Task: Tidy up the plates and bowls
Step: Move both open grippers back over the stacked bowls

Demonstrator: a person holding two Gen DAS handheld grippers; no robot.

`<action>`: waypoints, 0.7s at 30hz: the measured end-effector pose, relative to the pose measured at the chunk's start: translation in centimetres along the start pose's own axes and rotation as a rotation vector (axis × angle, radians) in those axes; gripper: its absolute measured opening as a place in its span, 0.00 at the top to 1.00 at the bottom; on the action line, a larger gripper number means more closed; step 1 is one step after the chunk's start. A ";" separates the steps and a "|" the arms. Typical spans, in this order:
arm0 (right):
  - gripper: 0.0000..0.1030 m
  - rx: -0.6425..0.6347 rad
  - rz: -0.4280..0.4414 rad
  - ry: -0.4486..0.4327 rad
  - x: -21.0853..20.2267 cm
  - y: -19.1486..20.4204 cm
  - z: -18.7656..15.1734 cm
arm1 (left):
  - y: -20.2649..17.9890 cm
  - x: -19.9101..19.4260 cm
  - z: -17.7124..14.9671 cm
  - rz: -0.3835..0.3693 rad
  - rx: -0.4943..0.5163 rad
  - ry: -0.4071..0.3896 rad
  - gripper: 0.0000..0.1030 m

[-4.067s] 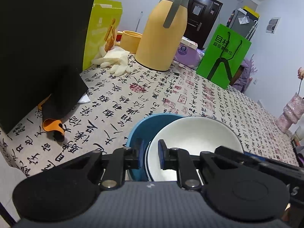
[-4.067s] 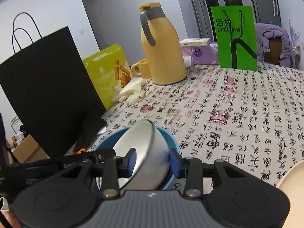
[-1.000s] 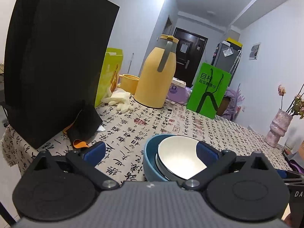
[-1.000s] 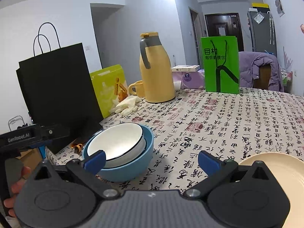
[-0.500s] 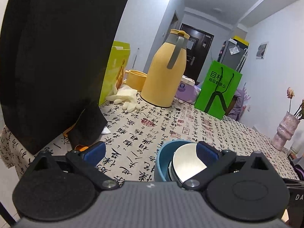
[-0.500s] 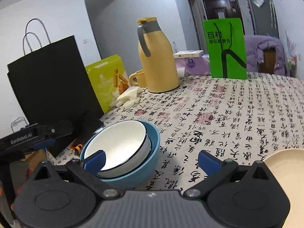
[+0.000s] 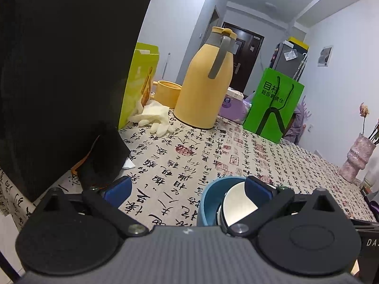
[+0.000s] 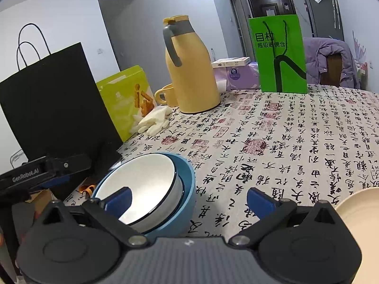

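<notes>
Your right gripper and left gripper both gape wide, holding nothing, above the calligraphy-printed tablecloth. The glossy white bowl, dark-rimmed, sits nested inside the round blue bowl near the table's front edge. A smooth cream plate lies well apart at right.

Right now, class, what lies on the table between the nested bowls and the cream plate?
Nothing but bare printed tablecloth lies between the nested bowls and the cream plate, as the right wrist view shows.
</notes>
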State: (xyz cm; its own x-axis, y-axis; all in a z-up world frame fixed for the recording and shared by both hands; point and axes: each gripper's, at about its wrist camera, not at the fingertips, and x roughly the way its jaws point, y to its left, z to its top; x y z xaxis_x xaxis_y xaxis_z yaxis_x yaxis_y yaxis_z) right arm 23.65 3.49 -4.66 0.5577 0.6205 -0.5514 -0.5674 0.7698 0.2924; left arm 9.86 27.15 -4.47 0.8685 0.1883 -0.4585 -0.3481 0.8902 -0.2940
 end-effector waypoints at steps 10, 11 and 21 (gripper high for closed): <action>0.00 0.017 0.011 0.020 1.2 -0.4 0.4 | 0.2 1.3 0.1 0.003 0.000 0.028 0.00; 0.00 0.019 0.012 0.021 1.2 -0.4 0.4 | 0.2 1.3 0.1 0.004 -0.001 0.031 0.00; 0.00 0.033 0.009 0.040 2.1 -0.1 0.8 | 0.6 2.7 0.2 0.001 -0.025 0.109 0.00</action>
State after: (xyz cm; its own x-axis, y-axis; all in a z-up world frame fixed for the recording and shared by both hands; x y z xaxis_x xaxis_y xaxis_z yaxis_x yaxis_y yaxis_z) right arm 25.42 4.85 -5.20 0.5276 0.6211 -0.5795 -0.5515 0.7693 0.3224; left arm 12.08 28.30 -5.76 0.8251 0.1416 -0.5470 -0.3589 0.8790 -0.3139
